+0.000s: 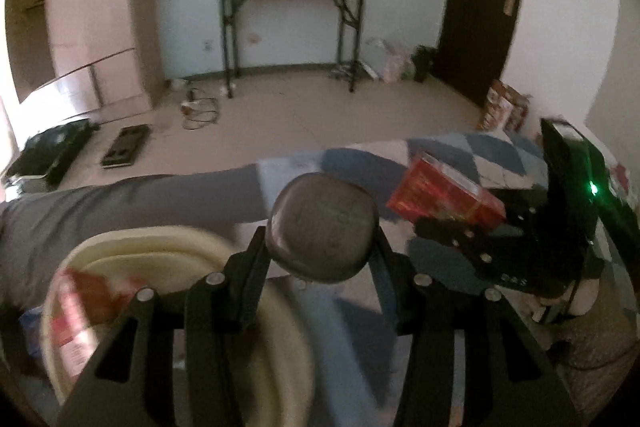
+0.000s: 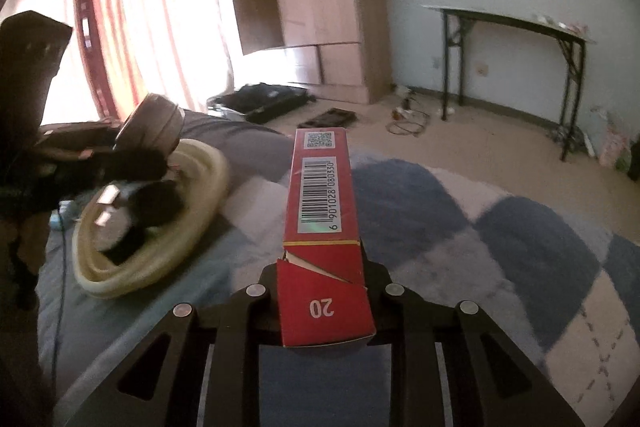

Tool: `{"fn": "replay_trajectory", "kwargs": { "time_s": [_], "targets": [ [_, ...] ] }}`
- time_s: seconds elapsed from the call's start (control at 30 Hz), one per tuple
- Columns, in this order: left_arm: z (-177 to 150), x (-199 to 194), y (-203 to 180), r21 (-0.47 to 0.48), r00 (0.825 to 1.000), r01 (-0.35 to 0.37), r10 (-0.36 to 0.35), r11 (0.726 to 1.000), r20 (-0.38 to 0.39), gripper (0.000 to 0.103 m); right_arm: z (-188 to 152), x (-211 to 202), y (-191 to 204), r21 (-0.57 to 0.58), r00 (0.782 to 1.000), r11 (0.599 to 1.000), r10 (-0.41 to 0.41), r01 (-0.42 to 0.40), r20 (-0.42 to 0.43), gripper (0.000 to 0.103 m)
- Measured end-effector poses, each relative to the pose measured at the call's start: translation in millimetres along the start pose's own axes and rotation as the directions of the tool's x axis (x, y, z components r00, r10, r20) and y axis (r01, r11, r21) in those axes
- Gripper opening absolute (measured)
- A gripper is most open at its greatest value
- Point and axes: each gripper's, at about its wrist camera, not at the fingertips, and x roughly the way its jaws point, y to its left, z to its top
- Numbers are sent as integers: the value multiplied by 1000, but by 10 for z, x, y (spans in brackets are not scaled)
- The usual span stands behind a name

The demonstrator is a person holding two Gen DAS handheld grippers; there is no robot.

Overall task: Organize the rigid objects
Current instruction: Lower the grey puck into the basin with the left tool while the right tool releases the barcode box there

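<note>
1. The left hand-held gripper (image 1: 324,227) pinches a round grey case (image 1: 323,225) between its two black fingers, the pads pressed on either side of it; the case is lifted clear of the bed.
2. The right hand-held gripper (image 2: 322,291) is clamped on a long red carton (image 2: 320,211), gripping it near the torn flap end marked "20", with the barcode face up and the far end pointing out over the bed.
3. In the left wrist view the red carton (image 1: 444,197) shows to the right of the grey case, held in the right hand-held gripper (image 1: 460,227) (a small green light glows on that tool's body).
4. Below and to the left of the grey case lies a cream round basket (image 1: 168,239) on the bed, with a red and white packet (image 1: 76,311) inside it; the picture is blurred there, so I cannot read the packet.
5. The bed is covered by a blue and white checked quilt (image 2: 500,227), with a grey blanket (image 1: 132,203) at its far side.
6. Beyond the bed, a black-legged table (image 1: 288,27) stands against the pale wall, a wooden wardrobe (image 2: 320,7) stands near the curtained window, and cables (image 1: 200,111) lie on the floor.
</note>
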Motion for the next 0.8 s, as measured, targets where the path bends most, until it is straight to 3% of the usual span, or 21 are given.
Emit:
{"fn": "replay_trajectory", "kwargs": {
  "time_s": [0.2,0.4,0.47,0.6,0.73,0.8],
  "targets": [
    [-269,-515,717,-104,988,-151,152,983,-1,50,255,382,619,-109,993,989,94,-101,-64,22],
    [-551,-469,1325,-245,973,-231,220,942,-73,50,834,670,1200,-212,986,964,147,-160,-77,22],
    [-650,-368,1435,-257,966,-254,229,933,-124,50,1054,809,1349,-229,982,957,155,-176,-110,22],
    [-808,-249,1619,-286,956,-272,225,919,-188,50,1248,1298,1745,-244,949,937,187,-251,-255,22],
    [-834,-171,1675,-302,963,-245,195,921,-186,50,1168,1743,1945,-280,938,942,85,-185,-335,22],
    [-832,-169,1681,-302,966,-233,186,924,-178,50,1156,1848,1988,-270,935,945,84,-185,-345,22]
  ]
}}
